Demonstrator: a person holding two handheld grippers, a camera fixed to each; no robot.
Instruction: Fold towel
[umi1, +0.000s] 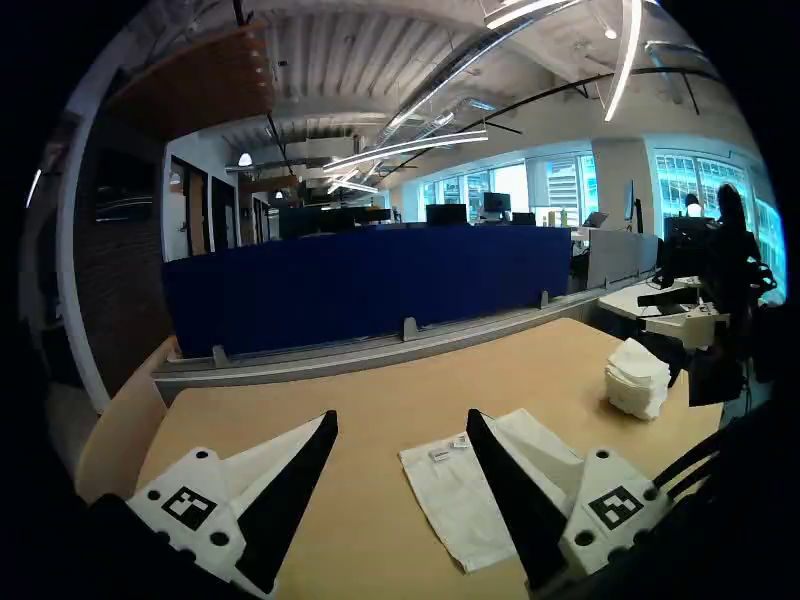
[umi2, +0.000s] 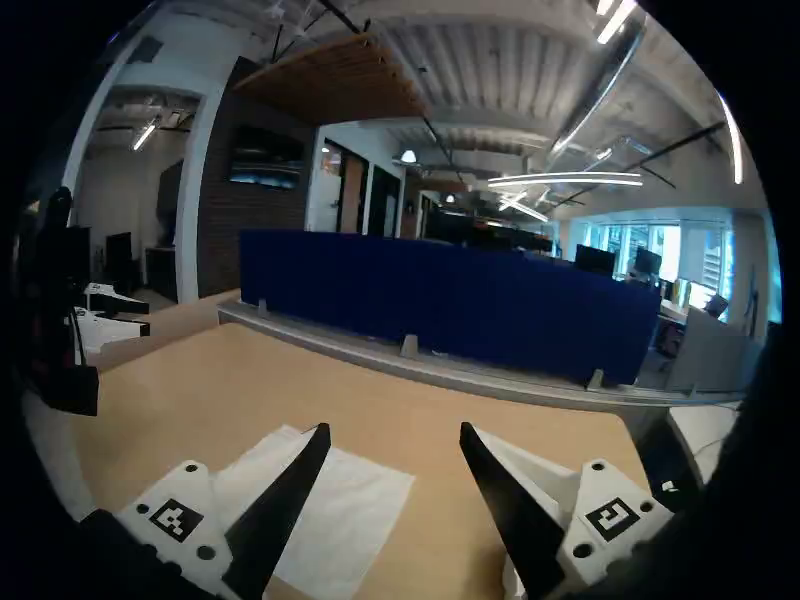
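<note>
one towel (umi1: 445, 500), one stack (umi1: 637, 377) (folded)

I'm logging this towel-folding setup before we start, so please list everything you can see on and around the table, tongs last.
Towel: one, white, flat on the table beneath the tongs.
Towel stack: one pile, white, folded, at the table's far right in the left gripper view; number in it unclear.
Table: one, light wood, under both.
Partition: one, dark blue, along the table's far edge.
Monitors: several, dark, on desks beyond the partition.
Ceiling lights: several strips, white, overhead.
Left tongs: one, black fingers on white bodies, open, empty, above the table.
Right tongs: one, same colours, open, empty, above the table.
</note>
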